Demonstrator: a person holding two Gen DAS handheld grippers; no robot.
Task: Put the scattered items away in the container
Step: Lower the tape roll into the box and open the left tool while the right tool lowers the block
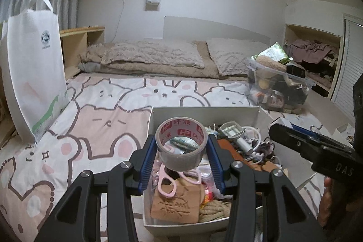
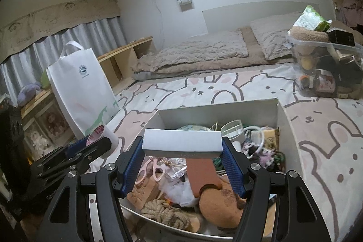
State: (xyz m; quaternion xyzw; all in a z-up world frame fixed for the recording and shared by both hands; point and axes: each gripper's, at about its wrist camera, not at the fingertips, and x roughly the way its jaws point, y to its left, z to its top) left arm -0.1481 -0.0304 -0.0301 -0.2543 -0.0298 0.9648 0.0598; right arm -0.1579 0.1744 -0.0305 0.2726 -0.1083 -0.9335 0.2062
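My left gripper (image 1: 181,146) is shut on a roll of tape (image 1: 181,142) with red and white print, held above the near left part of a white open box (image 1: 204,111). The right wrist view shows that gripper (image 2: 90,146) and its tape roll (image 2: 106,135) at the left. My right gripper (image 2: 182,146) is shut on a small white rectangular box (image 2: 182,142), held over the same white open box (image 2: 217,112). Inside lie pink scissors (image 1: 168,180), a coil of rope (image 2: 163,212), a brown card, cables and other small items. My right gripper (image 1: 313,144) enters the left wrist view from the right.
The open box sits on a bed with a rabbit-print sheet (image 1: 109,124). A clear plastic bin (image 1: 279,87), also (image 2: 329,69), full of items stands at the back right. A white tote bag (image 1: 34,69) stands at the left. Pillows (image 1: 154,56) lie at the head.
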